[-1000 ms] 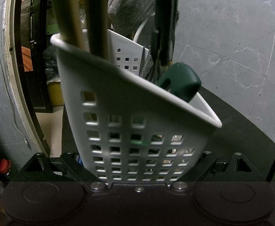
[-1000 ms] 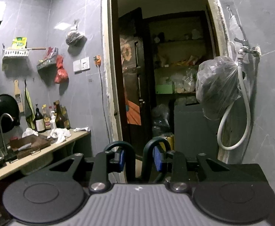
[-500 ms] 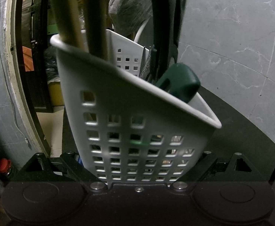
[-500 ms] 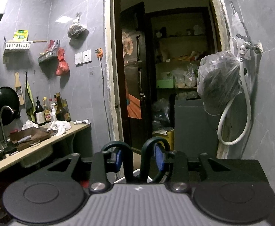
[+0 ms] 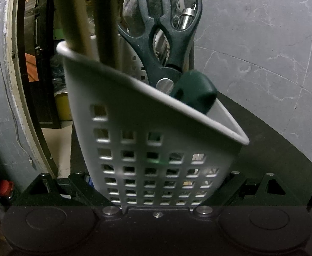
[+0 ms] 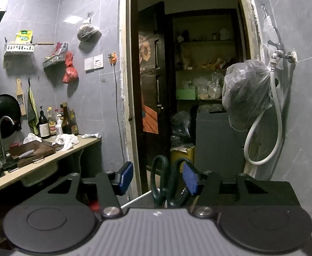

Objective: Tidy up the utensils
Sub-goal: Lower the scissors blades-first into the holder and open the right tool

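A white perforated utensil basket [image 5: 156, 149] fills the left wrist view, tilted, with my left gripper [image 5: 160, 181] shut on its lower part. In it stand dark green scissors [image 5: 166, 42] with their handle loops up, two pale wooden handles [image 5: 77, 21] and a stubby green handle [image 5: 196, 91]. In the right wrist view the scissors' loops [image 6: 162, 179] rise between the blue pads [image 6: 124, 178] of my right gripper [image 6: 157, 179]. Its jaws are opening; the left pad stands clear of the loops and the right pad is close beside them.
A dark round tabletop [image 5: 273, 149] lies under the basket, against a grey tiled wall. An open doorway [image 6: 188, 85] is ahead. A plastic bag [image 6: 245, 96] and a white hose [image 6: 277, 117] hang from a tap at right. A counter [image 6: 49, 155] with bottles is at left.
The scissors have sunk into the basket, so their handle loops now show in the left wrist view. My right gripper's pads have spread apart from the loops. The basket has not moved.
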Motion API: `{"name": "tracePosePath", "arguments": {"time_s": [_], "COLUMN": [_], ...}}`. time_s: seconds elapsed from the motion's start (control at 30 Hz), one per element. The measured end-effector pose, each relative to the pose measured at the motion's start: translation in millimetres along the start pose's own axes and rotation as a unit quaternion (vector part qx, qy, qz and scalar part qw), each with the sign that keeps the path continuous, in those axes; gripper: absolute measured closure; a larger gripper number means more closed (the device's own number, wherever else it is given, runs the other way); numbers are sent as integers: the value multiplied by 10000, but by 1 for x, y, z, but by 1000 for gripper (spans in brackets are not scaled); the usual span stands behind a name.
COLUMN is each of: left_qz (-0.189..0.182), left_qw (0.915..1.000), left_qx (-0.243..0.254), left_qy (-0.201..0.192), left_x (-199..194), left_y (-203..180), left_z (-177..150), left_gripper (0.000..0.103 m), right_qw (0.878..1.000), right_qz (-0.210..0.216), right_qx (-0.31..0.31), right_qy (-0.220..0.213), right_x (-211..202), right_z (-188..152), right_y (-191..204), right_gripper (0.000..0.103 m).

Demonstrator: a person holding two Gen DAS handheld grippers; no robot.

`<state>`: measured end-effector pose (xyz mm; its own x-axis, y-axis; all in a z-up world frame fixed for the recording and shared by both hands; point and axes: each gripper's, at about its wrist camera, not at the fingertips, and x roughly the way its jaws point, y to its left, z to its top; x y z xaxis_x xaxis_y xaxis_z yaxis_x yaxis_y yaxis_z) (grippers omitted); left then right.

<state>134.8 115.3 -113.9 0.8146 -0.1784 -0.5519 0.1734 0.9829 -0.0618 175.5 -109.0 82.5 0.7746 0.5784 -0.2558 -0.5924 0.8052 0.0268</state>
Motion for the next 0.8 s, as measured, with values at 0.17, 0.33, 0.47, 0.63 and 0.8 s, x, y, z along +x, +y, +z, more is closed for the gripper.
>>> {"name": "tracePosePath", "arguments": {"time_s": [0.17, 0.33, 0.47, 0.63, 0.8], "left_qz": [-1, 0, 4, 10, 62], "left_qw": [10000, 10000, 10000, 10000, 9999], "left_qx": [5, 8, 7, -6, 8], "left_qy": [-1, 6, 18, -23, -120], "left_x": [0, 0, 1, 2, 2], "left_y": [0, 1, 0, 1, -1], "left_z": [0, 1, 2, 5, 6], "left_gripper": [10, 9, 9, 5, 1], "right_qw": [10000, 9998, 9996, 9991, 9986], "right_qz": [-60, -154, -212, -309, -417], "right_qx": [40, 93, 171, 272, 337], "right_qy": [-8, -23, -30, -42, -36], "right_x": [-3, -6, -11, -20, -31], "right_z": [0, -1, -4, -9, -14], "right_y": [-3, -6, -9, -12, -16], "right_gripper": [41, 34, 28, 17, 9]}}
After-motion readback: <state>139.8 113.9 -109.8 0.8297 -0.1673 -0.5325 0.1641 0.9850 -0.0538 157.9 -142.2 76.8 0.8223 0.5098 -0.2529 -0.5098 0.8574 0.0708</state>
